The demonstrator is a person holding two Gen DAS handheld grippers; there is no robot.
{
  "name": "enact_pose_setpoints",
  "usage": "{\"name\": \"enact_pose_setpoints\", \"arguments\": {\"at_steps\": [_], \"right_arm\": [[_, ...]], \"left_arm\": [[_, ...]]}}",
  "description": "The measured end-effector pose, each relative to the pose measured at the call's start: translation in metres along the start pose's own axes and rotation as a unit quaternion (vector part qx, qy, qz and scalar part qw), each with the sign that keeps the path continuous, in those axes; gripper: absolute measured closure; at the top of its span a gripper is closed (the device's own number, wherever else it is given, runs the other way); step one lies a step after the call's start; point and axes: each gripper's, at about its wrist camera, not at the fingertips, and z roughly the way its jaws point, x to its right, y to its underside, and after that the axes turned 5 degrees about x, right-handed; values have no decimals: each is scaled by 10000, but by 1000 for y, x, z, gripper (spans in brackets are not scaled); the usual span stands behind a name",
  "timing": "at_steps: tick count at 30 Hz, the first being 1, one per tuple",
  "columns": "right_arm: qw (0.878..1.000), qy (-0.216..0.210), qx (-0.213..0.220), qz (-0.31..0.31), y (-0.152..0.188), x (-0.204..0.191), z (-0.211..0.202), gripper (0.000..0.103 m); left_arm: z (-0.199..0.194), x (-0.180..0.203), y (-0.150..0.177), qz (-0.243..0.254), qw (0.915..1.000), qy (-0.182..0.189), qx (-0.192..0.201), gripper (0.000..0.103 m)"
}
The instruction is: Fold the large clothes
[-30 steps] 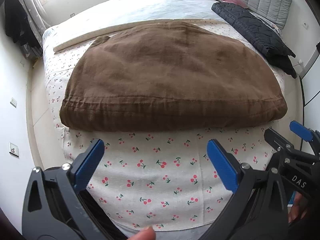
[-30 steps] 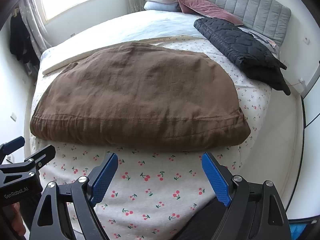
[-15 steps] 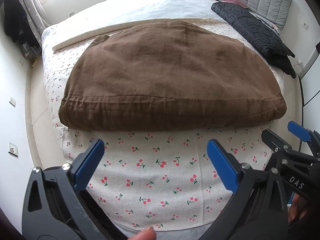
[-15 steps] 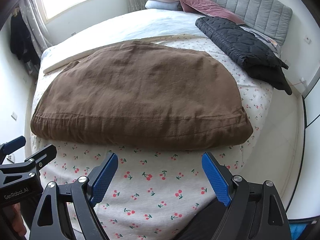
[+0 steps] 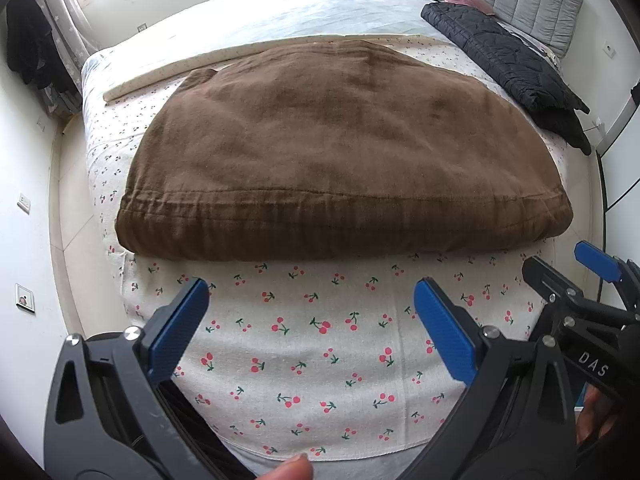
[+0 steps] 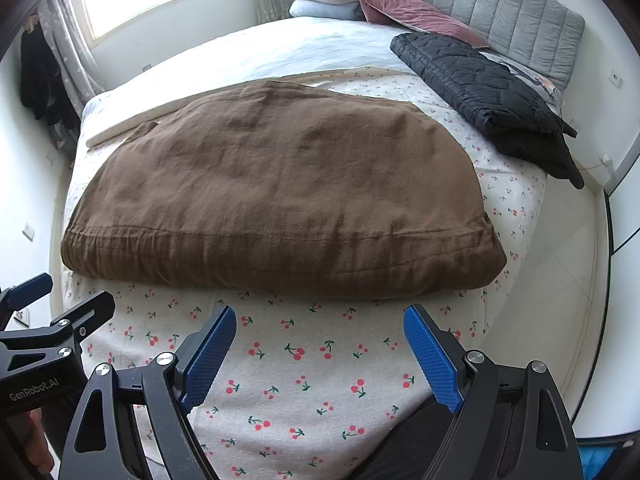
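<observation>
Left black gripper with blue pads [image 5: 308, 308], low in frame, jaws spread wide, holding nothing. Right black gripper with blue pads [image 6: 320, 336] likewise spread and empty. Just beyond both, folded brown cloth bundle [image 5: 336, 160] across frame centre, lying on cherry-print sheet [image 5: 296, 344]. Upper right, black quilted jacket [image 6: 492, 96] near grey padded headboard [image 6: 500, 12].

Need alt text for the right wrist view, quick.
A folded brown garment lies flat on a cherry-print sheet on the bed, a black quilted jacket beyond it. The open right tool hovers empty before its near edge; the left tool shows at left.
</observation>
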Motion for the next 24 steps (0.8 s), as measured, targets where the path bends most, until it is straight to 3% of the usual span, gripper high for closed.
{"name": "enact_pose_setpoints", "arguments": {"at_steps": [24], "right_arm": [[10000,0,-21,10,0,-1,0,16]], "left_arm": [[1,0,1,5,10000,18,-34,1]]}}
